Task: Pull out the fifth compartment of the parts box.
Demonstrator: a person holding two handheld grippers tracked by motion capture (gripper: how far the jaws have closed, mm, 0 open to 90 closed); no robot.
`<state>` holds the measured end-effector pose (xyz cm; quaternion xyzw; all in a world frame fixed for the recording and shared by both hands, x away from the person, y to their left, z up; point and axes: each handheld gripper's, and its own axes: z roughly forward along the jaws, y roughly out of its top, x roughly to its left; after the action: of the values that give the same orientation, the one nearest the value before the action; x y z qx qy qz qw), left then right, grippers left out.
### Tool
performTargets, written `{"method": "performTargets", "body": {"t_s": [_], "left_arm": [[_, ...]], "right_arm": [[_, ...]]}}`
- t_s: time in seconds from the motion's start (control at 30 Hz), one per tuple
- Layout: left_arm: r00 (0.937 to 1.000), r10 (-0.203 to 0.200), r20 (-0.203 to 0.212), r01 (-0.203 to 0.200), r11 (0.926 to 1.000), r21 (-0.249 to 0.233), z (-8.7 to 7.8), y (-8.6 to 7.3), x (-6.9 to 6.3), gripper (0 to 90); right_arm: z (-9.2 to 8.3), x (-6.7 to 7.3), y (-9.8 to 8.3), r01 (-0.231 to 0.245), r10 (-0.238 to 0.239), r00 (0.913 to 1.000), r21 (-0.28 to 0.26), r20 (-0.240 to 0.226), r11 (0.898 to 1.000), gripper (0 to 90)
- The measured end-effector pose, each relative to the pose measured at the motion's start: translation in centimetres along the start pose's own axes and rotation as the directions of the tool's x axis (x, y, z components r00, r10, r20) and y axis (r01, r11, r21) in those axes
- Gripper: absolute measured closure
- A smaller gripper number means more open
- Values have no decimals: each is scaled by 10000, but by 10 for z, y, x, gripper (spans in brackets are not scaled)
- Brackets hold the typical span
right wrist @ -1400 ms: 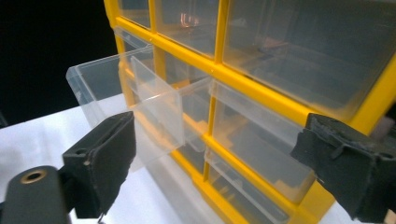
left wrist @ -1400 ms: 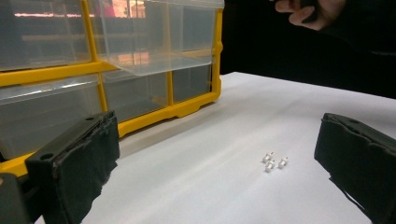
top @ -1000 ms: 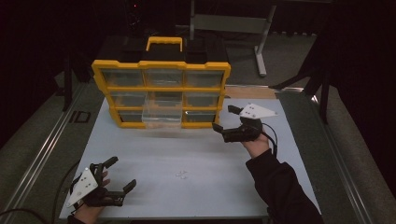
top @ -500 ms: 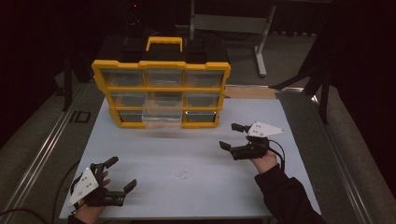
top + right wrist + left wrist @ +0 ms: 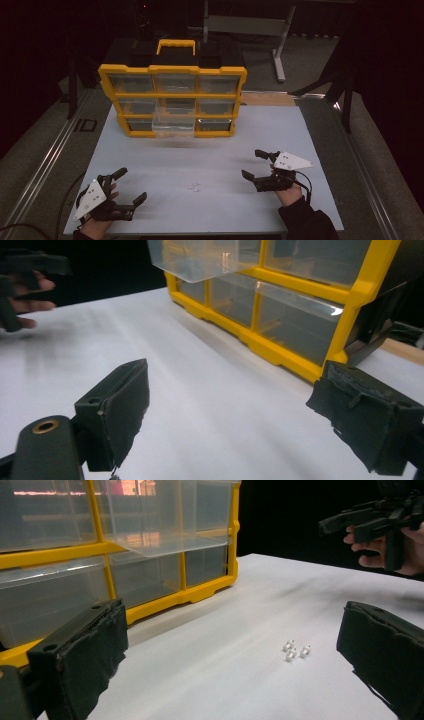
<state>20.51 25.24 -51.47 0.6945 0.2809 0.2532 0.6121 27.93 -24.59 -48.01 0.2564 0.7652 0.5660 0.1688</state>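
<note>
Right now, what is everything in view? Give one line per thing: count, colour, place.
Organizer case: one, yellow frame with clear drawers, far middle of the table.
Pulled-out drawer: one, clear, sticking out of the case's middle column.
Small parts: a few, white, on the table between both tongs.
Table: one, white top.
Left tongs: one, black, open, near left corner.
Right tongs: one, black, open, near right side.

Overhead light is falling on the white worktop while the room around is sitting in darkness. Glare is glinting off the clear drawers; nearby jaws are blurring softly.
</note>
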Motion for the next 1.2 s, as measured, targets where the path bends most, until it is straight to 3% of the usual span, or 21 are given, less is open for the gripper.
{"method": "performTargets", "body": {"t_s": [0.23, 0.47, 0.77, 0.8, 1.2], "left_arm": [[10000, 34, -15, -34, 10000, 1, 0, 0, 0, 1], [10000, 30, -7, -30, 10000, 5, 0, 0, 0, 1], [10000, 40, 36, -40, 10000, 32, -1, 0, 0, 1], [10000, 35, 35, -35, 10000, 25, -1, 0, 0, 1], [9999, 18, 126, -19, 9999, 104, 1, 0, 0, 1]], "right_arm": [[-19, 6, -12, -169, 185, 9992, -432, 356, 9989, 135], [-30, 9, -25, -218, 239, 9976, -319, 646, 9993, 135], [-40, 13, -39, -198, 213, 9979, -259, 612, 9995, 135], [-44, 12, -41, -383, 405, 9976, -389, 566, 9985, 133], [-45, 6, -43, -294, 356, 9959, -734, 836, 9969, 112]]}}
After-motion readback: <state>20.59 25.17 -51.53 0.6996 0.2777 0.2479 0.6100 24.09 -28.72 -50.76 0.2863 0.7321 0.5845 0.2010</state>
